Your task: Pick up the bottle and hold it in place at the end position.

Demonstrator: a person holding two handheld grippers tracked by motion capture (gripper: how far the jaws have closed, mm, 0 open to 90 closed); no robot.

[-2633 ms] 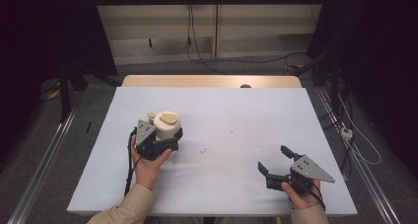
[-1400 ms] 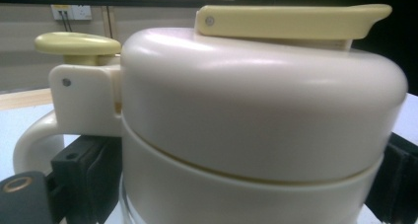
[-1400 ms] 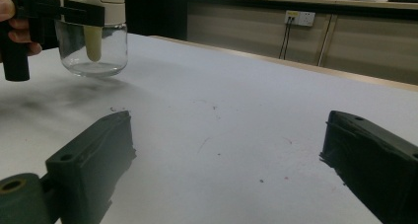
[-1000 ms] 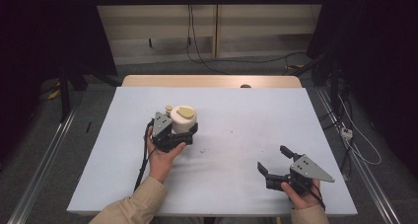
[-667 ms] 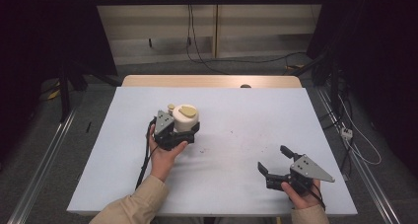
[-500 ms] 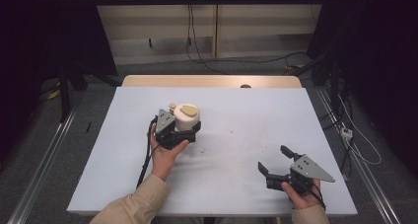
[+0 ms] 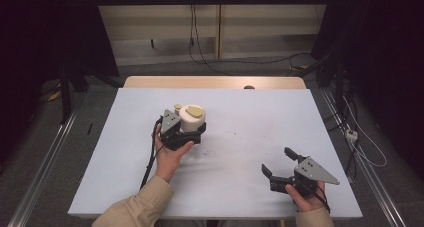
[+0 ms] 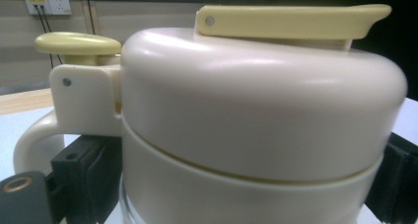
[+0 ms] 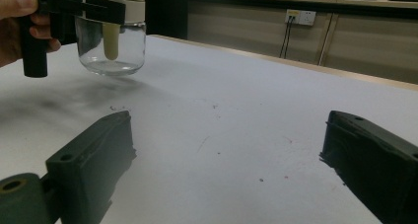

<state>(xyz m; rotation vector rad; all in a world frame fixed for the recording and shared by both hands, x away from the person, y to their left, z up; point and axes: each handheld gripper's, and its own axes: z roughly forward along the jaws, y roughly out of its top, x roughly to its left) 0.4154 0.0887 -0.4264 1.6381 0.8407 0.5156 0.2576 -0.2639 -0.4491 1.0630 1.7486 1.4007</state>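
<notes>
Cream plastic is crowding the left gripper view, where a jug (image 8: 261, 120) with a cream domed top is sitting between the two black jaws; one jaw is pressing in at the lower left of that frame and the other at the lower right edge, so the left gripper (image 7: 186, 131) is clamping the jug around its body; a pale yellow lid flap (image 8: 291, 20) is lying flat across the upper middle of the frame, and a round yellow thumb tab (image 8: 76, 42) is sticking out at the upper left above the curved handle (image 8: 34, 142); in the high view the jug is showing left of centre on the white table (image 7: 250, 117), with the person's left hand (image 7: 171, 154) wrapping the gripper from below and a tan sleeve (image 7: 135, 207) running to the bottom edge; in the right gripper view the jug's clear glass base (image 9: 111, 49) is appearing at the upper left, seemingly hanging just above the tabletop with a dark shadow beneath it; the right gripper (image 7: 280, 163) is resting at the lower right of the high view, well apart from the jug, its jaws spreading wide with nothing between them; dark cables (image 7: 200, 42) are trailing across the floor beyond the table's far edge.
</notes>
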